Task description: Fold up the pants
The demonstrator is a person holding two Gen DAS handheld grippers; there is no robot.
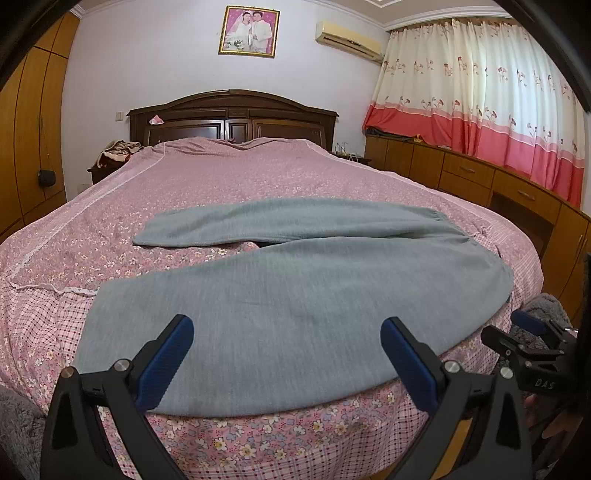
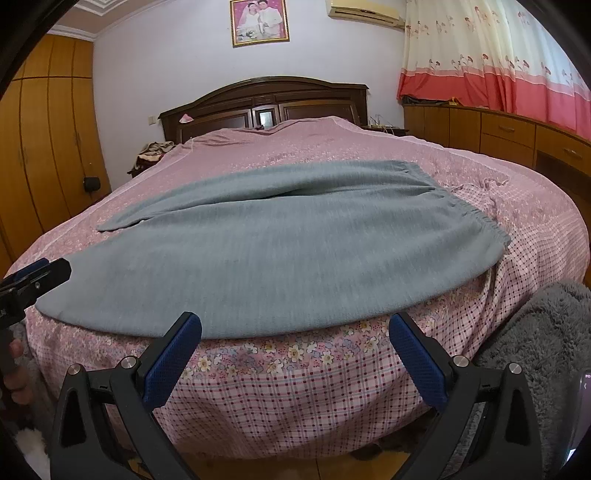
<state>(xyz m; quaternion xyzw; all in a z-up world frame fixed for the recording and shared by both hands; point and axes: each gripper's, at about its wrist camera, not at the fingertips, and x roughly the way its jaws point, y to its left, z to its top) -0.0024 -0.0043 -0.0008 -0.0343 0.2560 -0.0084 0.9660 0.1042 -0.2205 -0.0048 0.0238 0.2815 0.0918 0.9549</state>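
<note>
Two grippers hang at the foot of the bed, both with jaws spread wide and nothing between them. Left gripper (image 1: 286, 338) sits at the bottom centre of its view, its blue pads (image 1: 166, 363) over the near edge of the grey pants (image 1: 295, 295) without visible contact. Right gripper (image 2: 295, 332) sits at the bottom centre of its view, just short of that same edge, above the draped bedspread (image 2: 295, 391). The pants lie flat across the lower half of the bed, legs extending toward the left of the frame, waistband at the right. Farther up: dark wooden headboard (image 1: 232, 110), framed picture (image 1: 249, 31), and curtain (image 1: 480, 92) at upper right.
</note>
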